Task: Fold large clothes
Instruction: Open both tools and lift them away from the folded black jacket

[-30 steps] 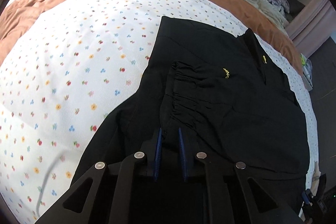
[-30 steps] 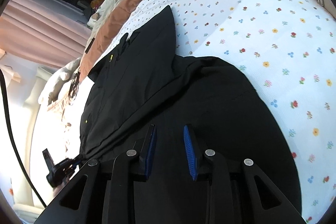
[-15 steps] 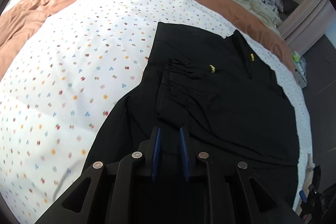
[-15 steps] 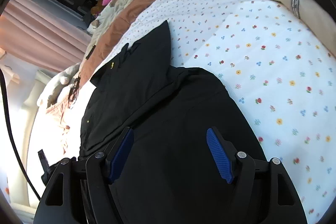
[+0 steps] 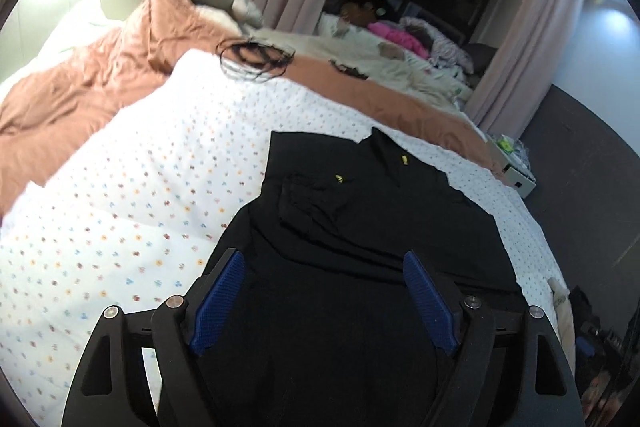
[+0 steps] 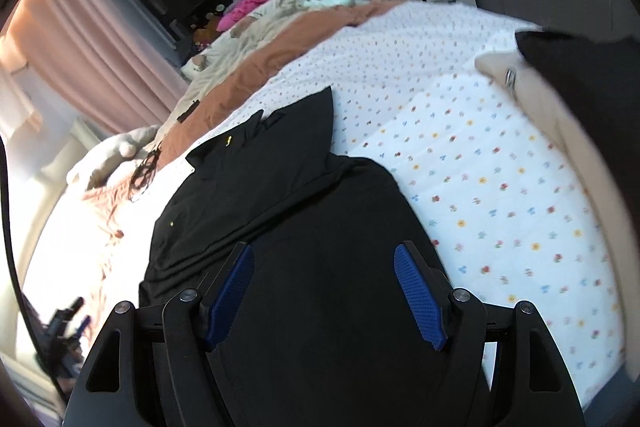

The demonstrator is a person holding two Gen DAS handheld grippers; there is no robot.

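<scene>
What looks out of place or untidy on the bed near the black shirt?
A tangle of black cord lies on the brown blanket, beyond the black shirt. The shirt's folded part near the yellow logo is bunched with wrinkles, not flat.

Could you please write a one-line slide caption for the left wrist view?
Left gripper, jaws opening and empty, above a folded black garment on a floral bedspread.

Left gripper (image 5: 322, 301): jaws opening, blue pads (image 5: 218, 297) wide apart, nothing pinched between them, tilted downward. Right gripper (image 6: 326, 293): jaws spread wide, blue pads (image 6: 420, 301) clear of any contact, nothing gripped, also angled down. No hand or sleeve visible in either wrist view.
</scene>
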